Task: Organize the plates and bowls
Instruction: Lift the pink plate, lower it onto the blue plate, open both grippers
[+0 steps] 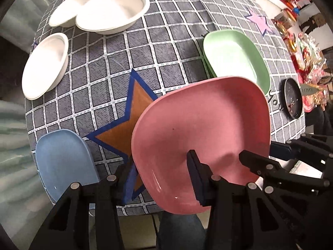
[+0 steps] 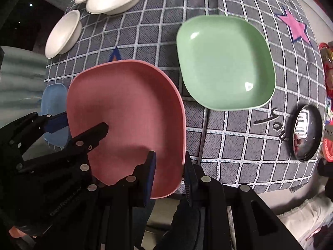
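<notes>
A pink square plate hangs tilted above the table's near edge; it also shows in the right wrist view. My left gripper straddles its near-left edge, one finger inside the plate, one outside. My right gripper straddles its near-right rim the same way. A green plate lies beyond on the checked cloth, also in the right wrist view. A blue plate lies at the near left. Three white bowls sit far left: two overlapping and one apart.
A dark round pan with red bits sits at the table's right edge, by clutter off the table. Star patches mark the cloth: an orange one under the pink plate and a pink one far right.
</notes>
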Action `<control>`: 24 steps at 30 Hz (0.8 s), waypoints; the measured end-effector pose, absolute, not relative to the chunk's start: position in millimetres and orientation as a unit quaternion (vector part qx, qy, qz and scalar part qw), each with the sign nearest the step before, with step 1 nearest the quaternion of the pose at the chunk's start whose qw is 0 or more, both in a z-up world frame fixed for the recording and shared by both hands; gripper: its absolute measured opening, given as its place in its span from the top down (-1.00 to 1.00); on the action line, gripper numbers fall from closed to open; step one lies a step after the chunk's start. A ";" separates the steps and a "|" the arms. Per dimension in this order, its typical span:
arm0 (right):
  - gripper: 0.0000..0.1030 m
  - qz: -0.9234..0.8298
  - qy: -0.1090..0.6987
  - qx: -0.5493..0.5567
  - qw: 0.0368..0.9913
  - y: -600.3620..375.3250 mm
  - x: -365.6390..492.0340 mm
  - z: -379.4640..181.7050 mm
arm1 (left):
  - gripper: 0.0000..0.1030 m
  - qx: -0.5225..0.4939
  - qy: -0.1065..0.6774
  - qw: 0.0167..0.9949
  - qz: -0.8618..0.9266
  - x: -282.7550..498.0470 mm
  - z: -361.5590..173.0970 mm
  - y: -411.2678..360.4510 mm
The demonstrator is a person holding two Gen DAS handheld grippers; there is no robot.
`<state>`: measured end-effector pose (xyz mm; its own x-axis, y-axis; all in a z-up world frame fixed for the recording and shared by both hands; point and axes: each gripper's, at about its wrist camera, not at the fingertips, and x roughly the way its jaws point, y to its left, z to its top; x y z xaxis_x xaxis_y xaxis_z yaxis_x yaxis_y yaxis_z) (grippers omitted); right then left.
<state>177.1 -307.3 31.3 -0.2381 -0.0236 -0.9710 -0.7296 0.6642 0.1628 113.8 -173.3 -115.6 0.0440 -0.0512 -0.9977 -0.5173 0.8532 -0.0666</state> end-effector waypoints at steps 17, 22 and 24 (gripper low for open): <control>0.45 0.361 0.669 -0.336 0.556 -269.0 159.8 29.0 | 0.03 -0.257 0.615 0.714 0.214 63.0 -98.2 -116.0; 0.45 0.391 0.659 -0.365 0.528 -237.5 135.8 19.1 | 0.03 -0.282 0.607 0.699 0.250 35.0 -105.4 -89.0; 0.45 0.406 0.655 -0.375 0.515 -223.0 122.9 15.1 | 0.03 -0.291 0.607 0.689 0.267 20.4 -109.1 -77.0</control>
<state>122.9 -223.0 15.1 -0.1878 -0.0730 -0.9795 -0.9099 0.3884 0.1456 20.4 -77.0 -109.1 0.1193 0.0153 -0.9927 -0.7213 0.6884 -0.0760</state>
